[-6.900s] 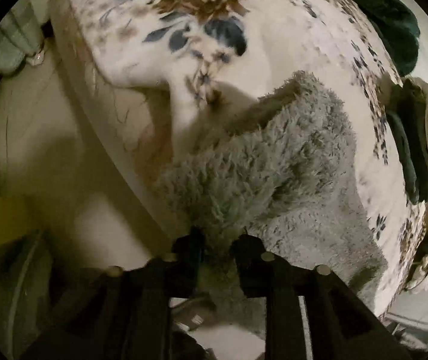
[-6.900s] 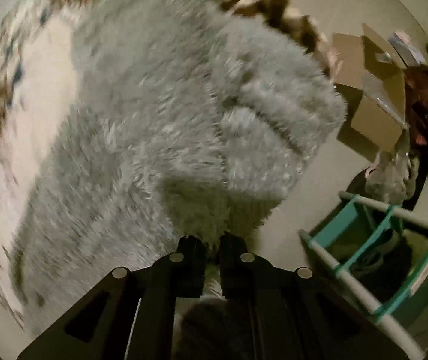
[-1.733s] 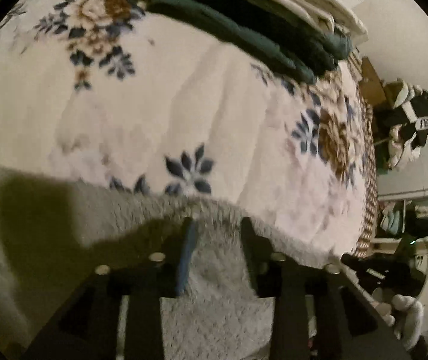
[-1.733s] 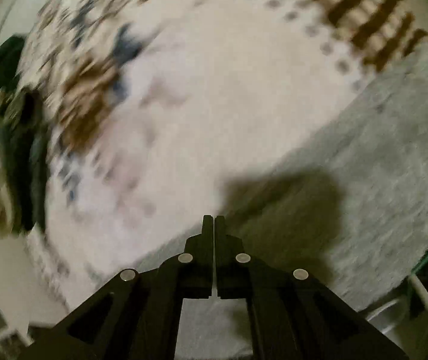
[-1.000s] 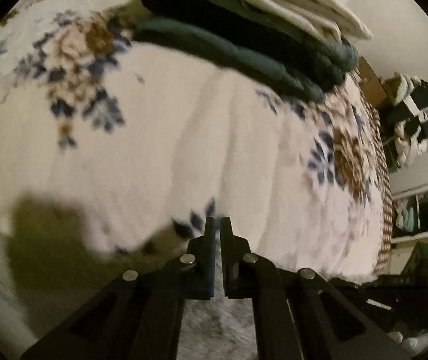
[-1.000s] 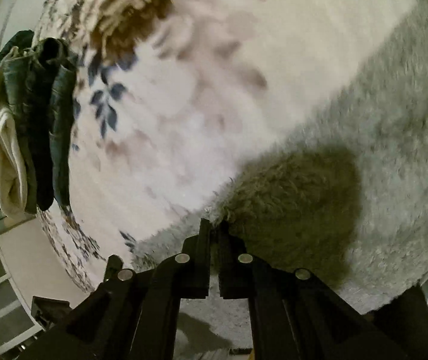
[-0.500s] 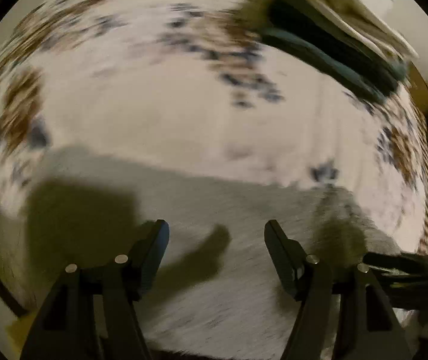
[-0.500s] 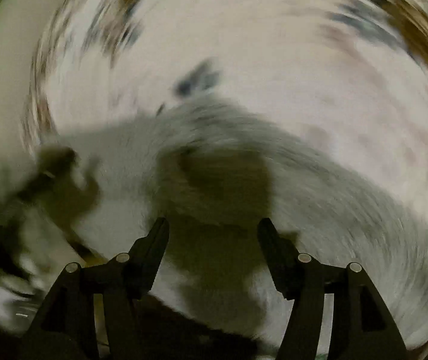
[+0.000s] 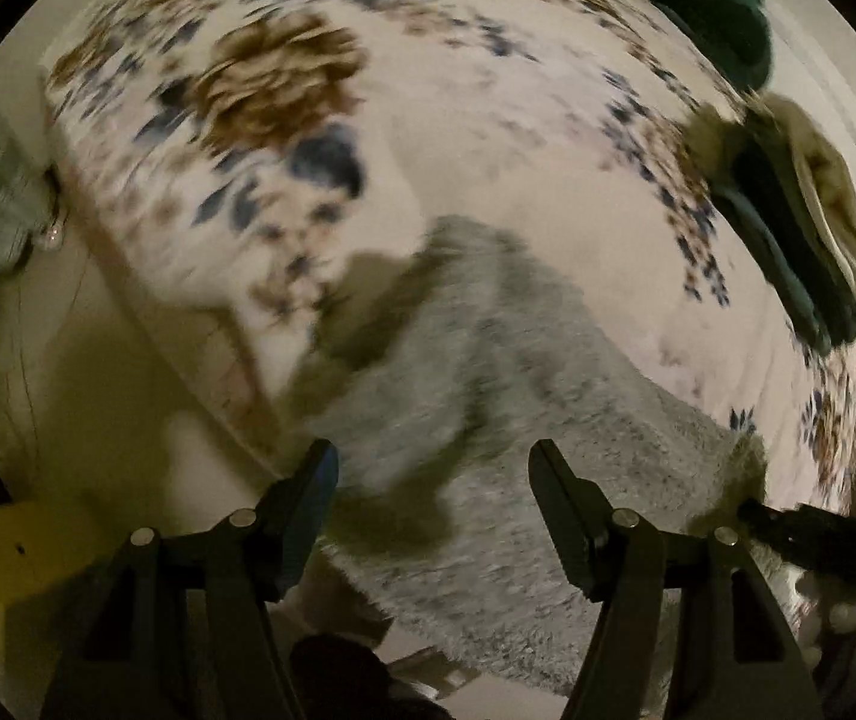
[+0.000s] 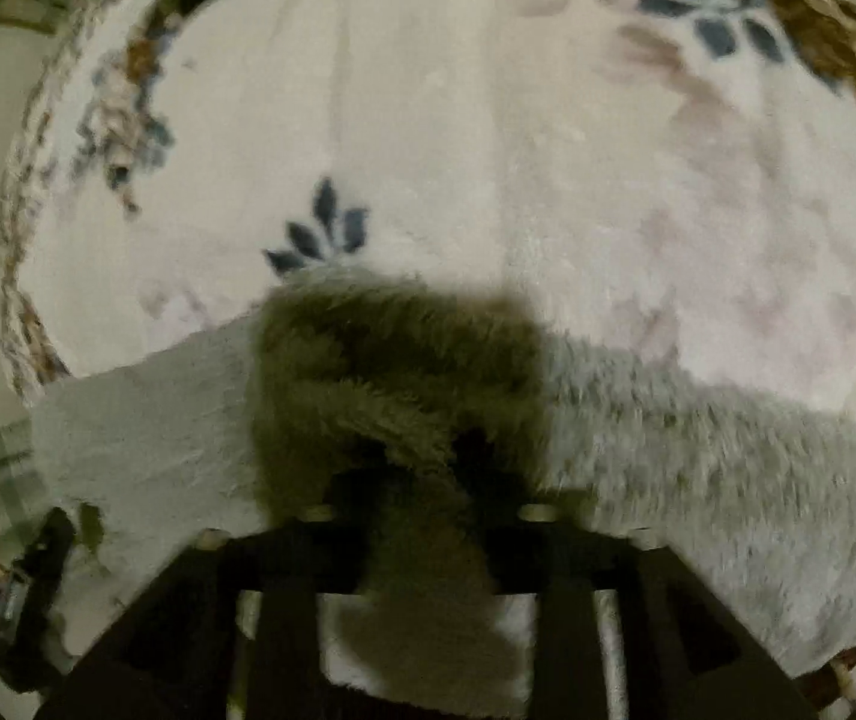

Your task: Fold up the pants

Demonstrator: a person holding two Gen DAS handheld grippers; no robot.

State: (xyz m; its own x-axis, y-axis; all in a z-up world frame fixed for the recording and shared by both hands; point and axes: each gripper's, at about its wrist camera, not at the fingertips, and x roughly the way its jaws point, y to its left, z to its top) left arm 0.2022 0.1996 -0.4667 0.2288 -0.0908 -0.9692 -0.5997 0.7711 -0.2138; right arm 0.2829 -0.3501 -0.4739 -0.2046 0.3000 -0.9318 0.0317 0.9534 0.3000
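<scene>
The grey fluffy pants (image 9: 524, 420) lie on the floral bedspread (image 9: 488, 120), reaching to the bed's near edge. My left gripper (image 9: 433, 480) is open wide and empty, hovering above the pants. In the right wrist view the pants (image 10: 728, 450) spread across the lower frame, and a raised fold of grey fleece (image 10: 398, 372) stands in shadow right in front of my right gripper (image 10: 422, 516). The fleece hides its fingertips. The jaws look closed around this fold, but the view is dark and blurred.
A stack of folded dark green and cream clothes (image 9: 800, 228) sits on the bed at the right. A dark green garment (image 9: 704, 6) lies at the far top. The pale floor (image 9: 98, 372) and a yellow box (image 9: 2, 558) are left of the bed.
The left gripper has swung toward the bed's left edge and stays open. The right gripper, open half a second ago, has dropped into the pants, and a fold now stands between its fingers.
</scene>
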